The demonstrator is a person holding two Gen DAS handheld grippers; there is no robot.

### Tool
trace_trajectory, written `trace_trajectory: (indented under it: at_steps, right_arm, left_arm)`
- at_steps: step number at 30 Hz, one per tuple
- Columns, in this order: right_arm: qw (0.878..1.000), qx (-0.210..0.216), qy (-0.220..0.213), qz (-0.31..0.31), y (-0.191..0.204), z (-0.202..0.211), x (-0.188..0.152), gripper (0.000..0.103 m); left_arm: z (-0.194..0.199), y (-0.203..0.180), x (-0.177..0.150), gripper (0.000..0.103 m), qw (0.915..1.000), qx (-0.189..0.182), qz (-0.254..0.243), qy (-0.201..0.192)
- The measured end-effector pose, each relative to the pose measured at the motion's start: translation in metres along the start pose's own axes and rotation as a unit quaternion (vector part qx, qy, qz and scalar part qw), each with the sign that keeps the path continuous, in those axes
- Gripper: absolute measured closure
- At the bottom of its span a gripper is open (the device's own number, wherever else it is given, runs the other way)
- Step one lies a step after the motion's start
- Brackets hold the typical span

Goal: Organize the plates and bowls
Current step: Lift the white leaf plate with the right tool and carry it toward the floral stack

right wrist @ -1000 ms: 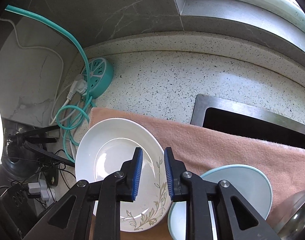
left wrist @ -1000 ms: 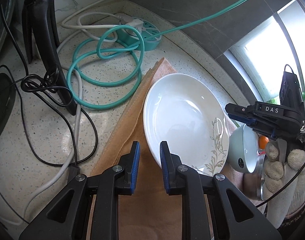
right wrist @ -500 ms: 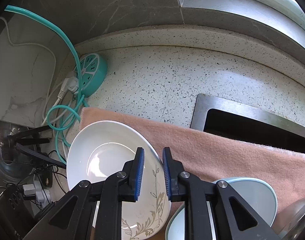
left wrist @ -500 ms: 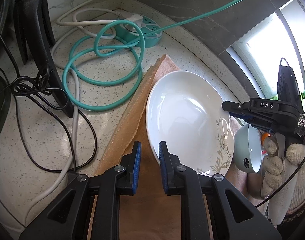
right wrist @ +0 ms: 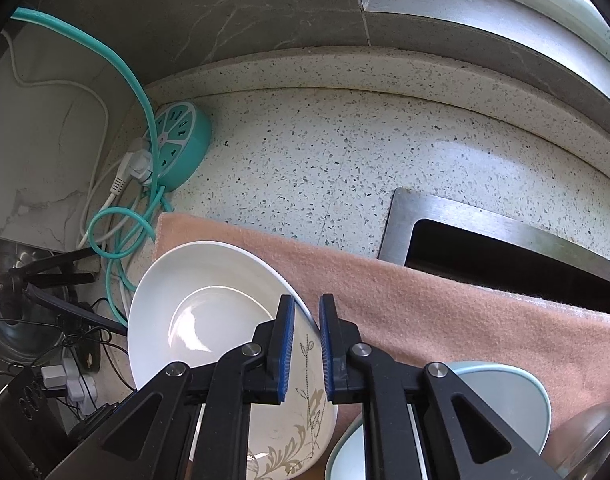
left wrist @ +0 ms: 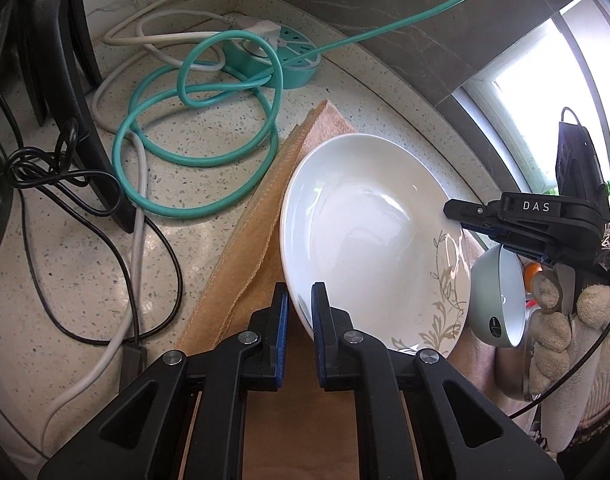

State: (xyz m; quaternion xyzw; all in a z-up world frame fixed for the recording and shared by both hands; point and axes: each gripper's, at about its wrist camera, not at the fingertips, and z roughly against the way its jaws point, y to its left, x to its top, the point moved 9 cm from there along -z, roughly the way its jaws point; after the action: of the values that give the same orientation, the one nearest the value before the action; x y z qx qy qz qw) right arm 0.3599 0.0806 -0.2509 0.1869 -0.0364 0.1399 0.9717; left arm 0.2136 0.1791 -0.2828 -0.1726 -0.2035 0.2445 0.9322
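Note:
A white plate [left wrist: 365, 232] with a grey leaf pattern lies on a peach cloth [left wrist: 257, 236]. My left gripper [left wrist: 301, 316] has the plate's near rim between its blue pads, and its jaws are closing onto it. My right gripper [right wrist: 307, 340] takes the opposite rim of the same plate [right wrist: 209, 304] the same way, its jaws closing too. In the left wrist view the right gripper [left wrist: 461, 216] reaches over that far edge, held by a gloved hand [left wrist: 565, 320]. A pale green bowl [left wrist: 497, 296] sits right beside the plate and shows again as the bowl [right wrist: 505, 392] under the right gripper.
A teal socket hub [left wrist: 281, 60] with a looped teal cable [left wrist: 197, 152] lies at the back of the speckled counter [right wrist: 345, 152]. Black cords and a black stand leg [left wrist: 77, 120] are to the left. A sink [right wrist: 485, 248] opens behind the cloth [right wrist: 425, 300]. A metal bowl [right wrist: 593, 440] sits at the right.
Both grippers' jaws have narrowed around the plate's rim. The plate has shifted slightly in both views; the bowl and the cables stay put.

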Motion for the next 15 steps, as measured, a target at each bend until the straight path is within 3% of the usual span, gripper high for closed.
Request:
trace_trajectory:
  at_steps: [15]
  right_arm:
    - [1.000,-0.002,0.010,0.004,0.0020,-0.0004,-0.0053,0.092]
  left_arm:
    - [0.0063,0.0062,0.0036,0.094,0.9998,-0.001,0.016,-0.007]
